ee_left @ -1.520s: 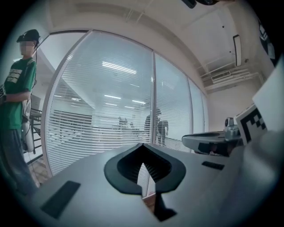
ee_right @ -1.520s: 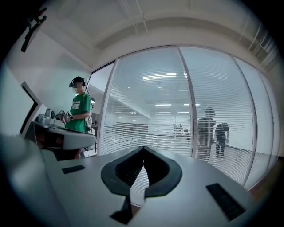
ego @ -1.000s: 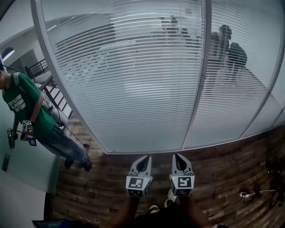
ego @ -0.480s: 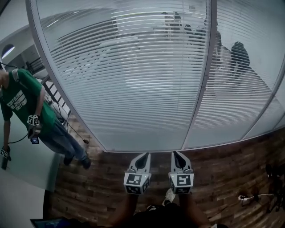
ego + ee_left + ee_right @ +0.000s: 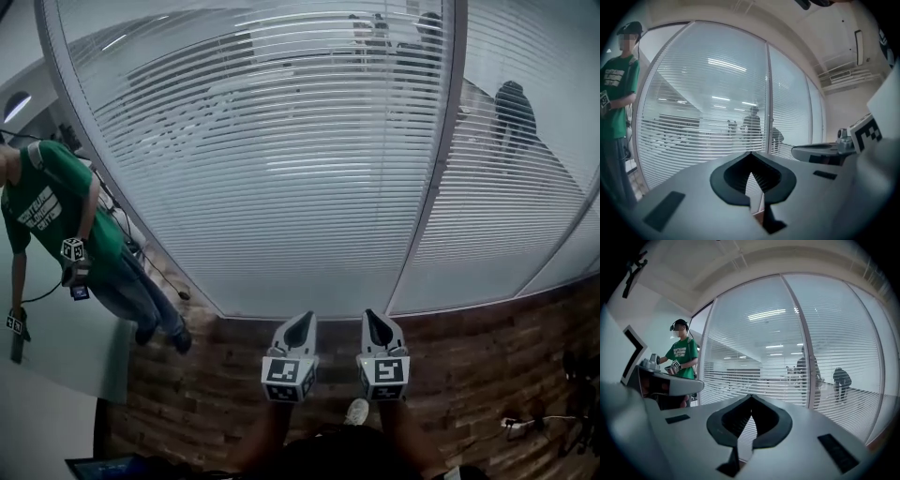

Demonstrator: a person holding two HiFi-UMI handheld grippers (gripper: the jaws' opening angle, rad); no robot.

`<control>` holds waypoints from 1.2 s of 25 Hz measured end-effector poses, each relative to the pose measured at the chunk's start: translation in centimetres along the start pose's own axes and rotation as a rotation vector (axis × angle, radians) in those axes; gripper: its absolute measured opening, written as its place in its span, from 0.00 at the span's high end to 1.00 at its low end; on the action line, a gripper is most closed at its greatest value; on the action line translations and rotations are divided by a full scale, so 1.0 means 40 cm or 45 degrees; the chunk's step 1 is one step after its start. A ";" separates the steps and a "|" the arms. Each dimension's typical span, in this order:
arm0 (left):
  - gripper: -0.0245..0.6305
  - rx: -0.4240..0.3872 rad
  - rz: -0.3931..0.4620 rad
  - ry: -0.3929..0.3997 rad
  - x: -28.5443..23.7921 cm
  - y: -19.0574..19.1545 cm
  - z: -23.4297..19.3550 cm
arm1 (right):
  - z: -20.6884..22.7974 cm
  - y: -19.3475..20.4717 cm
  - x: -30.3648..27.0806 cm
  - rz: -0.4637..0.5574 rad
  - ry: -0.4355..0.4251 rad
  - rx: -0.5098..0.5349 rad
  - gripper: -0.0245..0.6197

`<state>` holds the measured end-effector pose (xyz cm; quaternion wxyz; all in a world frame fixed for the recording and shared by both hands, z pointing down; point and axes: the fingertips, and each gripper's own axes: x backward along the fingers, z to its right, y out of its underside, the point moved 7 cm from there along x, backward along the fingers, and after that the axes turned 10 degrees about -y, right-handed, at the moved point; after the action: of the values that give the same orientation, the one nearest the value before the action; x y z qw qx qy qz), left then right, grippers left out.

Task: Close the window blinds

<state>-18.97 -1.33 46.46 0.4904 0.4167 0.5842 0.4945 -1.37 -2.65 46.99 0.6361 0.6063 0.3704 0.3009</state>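
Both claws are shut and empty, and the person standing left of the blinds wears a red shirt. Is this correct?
Not quite. The shirt is green, not red, as the head view shows. The left claw and right claw are shut and empty.

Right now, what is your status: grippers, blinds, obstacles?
Left gripper, right gripper: both shut, empty. Blinds ahead, slats open, untouched. Person in green shirt at left.

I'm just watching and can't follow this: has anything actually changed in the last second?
The view has shifted left: the window post now sits further right in it. The bystander in green has lowered one hand. The left claw and right claw stay shut, empty and side by side, short of the blinds.
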 end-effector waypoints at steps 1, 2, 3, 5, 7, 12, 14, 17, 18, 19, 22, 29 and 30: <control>0.97 -0.001 0.005 -0.014 -0.013 -0.002 0.000 | 0.015 0.002 -0.007 -0.007 0.005 -0.003 0.96; 0.97 -0.004 0.007 -0.018 -0.025 -0.001 0.002 | 0.029 0.008 -0.013 -0.020 0.010 -0.006 0.96; 0.97 -0.008 0.006 -0.015 -0.038 -0.001 0.005 | 0.043 0.014 -0.016 -0.034 0.016 -0.012 0.96; 0.97 -0.012 0.007 -0.013 -0.063 0.003 0.011 | 0.067 0.017 -0.025 -0.050 0.022 -0.021 0.96; 0.97 -0.017 0.000 -0.026 -0.086 -0.001 0.016 | 0.084 0.020 -0.038 -0.043 0.018 -0.016 0.96; 0.97 -0.087 -0.010 -0.037 -0.131 -0.024 0.041 | 0.145 0.020 -0.057 -0.055 0.059 -0.001 0.96; 0.97 -0.089 -0.002 -0.043 -0.151 -0.032 0.045 | 0.162 0.017 -0.068 -0.041 0.053 -0.005 0.96; 0.97 -0.101 -0.020 -0.040 -0.173 -0.025 0.056 | 0.185 0.019 -0.072 -0.024 0.048 0.005 0.96; 0.97 -0.114 -0.025 -0.040 -0.180 -0.022 0.060 | 0.196 0.022 -0.073 -0.026 0.050 0.006 0.96; 0.97 -0.121 -0.024 -0.041 -0.188 -0.020 0.065 | 0.207 0.023 -0.074 -0.027 0.051 0.007 0.96; 0.97 -0.116 -0.021 -0.034 -0.212 -0.006 0.082 | 0.236 0.031 -0.084 -0.009 0.035 0.006 0.96; 0.97 -0.103 0.006 -0.072 -0.261 -0.028 0.099 | 0.284 0.028 -0.116 0.000 0.002 0.018 0.96; 0.97 -0.101 0.007 -0.080 -0.264 -0.036 0.098 | 0.288 0.028 -0.120 0.011 0.004 0.016 0.96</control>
<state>-13.31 -11.17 46.63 0.5232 0.4139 0.5474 0.5052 5.73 -12.87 48.51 0.6304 0.6114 0.3706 0.3025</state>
